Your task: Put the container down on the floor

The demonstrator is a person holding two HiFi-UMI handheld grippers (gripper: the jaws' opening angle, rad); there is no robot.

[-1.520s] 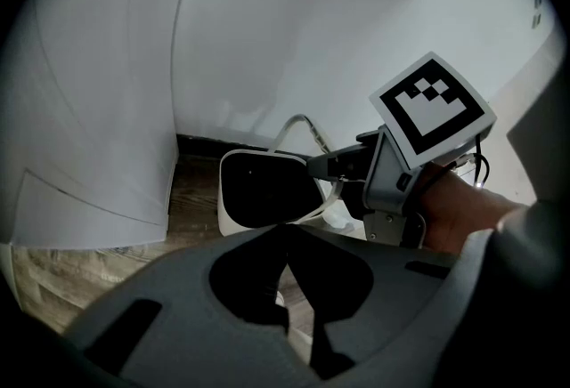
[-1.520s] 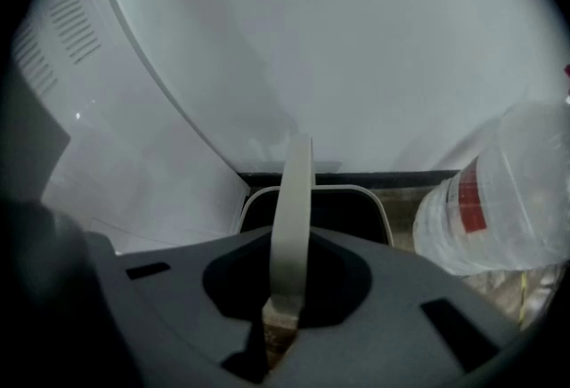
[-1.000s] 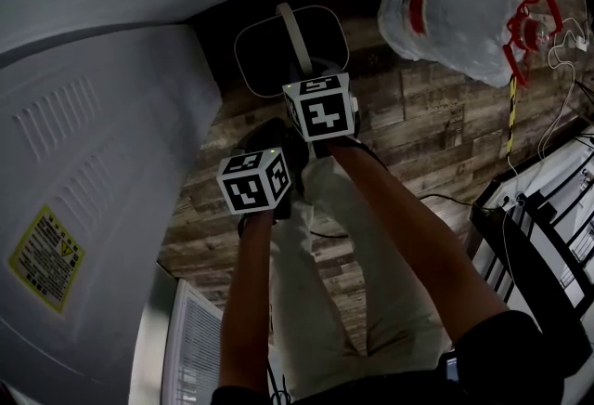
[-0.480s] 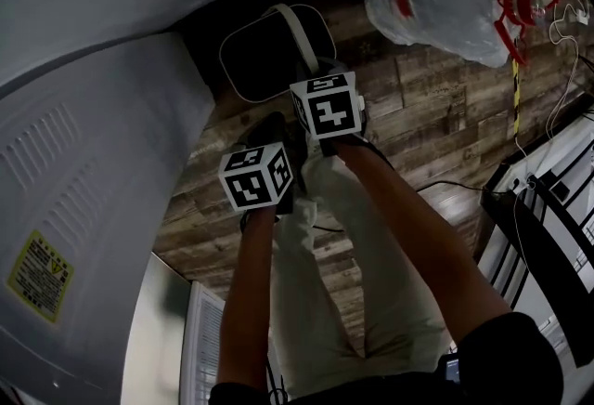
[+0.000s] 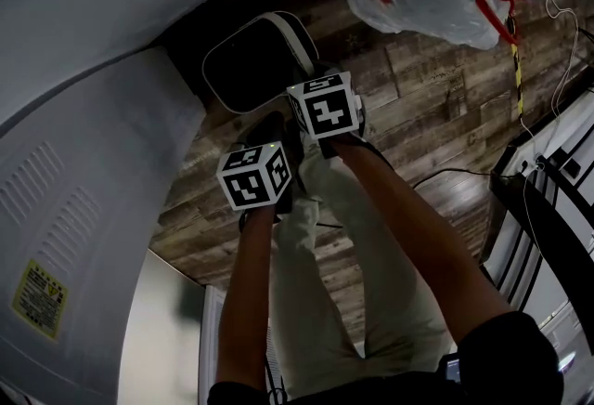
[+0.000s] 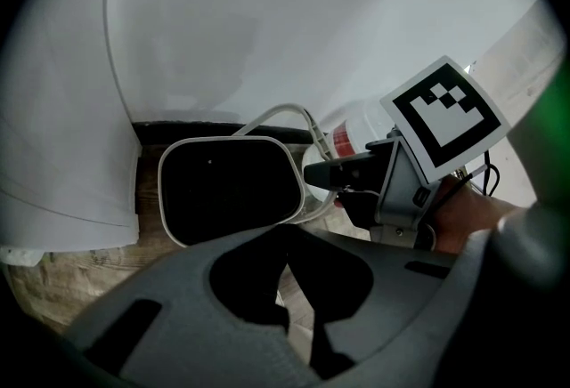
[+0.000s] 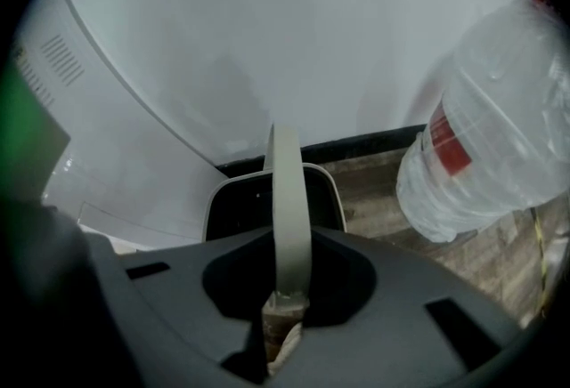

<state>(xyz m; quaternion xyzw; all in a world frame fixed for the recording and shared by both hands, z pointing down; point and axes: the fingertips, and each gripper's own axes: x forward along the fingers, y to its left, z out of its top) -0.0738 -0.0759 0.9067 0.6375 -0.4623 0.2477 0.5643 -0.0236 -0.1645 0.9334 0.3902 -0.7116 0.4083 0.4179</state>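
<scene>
Container hung by its handle over the floor

White-rimmed container (image 5: 249, 59), inside too dark to read, hangs over the plank floor (image 5: 418, 106) at its edge by the white appliance (image 5: 83, 171). Right claw (image 7: 285, 302) clenches its pale handle (image 7: 288, 199); left claw (image 6: 287, 263) closed, empty. Since a second ago it appears further left.

1. Left tongs (image 6: 289, 275): jaws together, nothing between them; aimed steeply down; marker cube (image 5: 255, 176) on top.
2. Right tongs (image 7: 287, 302): jaws clamped on the container handle (image 7: 287, 199); aimed steeply down, just beside the left tongs.
3. Left forearm (image 5: 243, 301): bare, stretched downward.
4. Right forearm (image 5: 408, 236): bare, stretched downward alongside the left forearm.
</scene>
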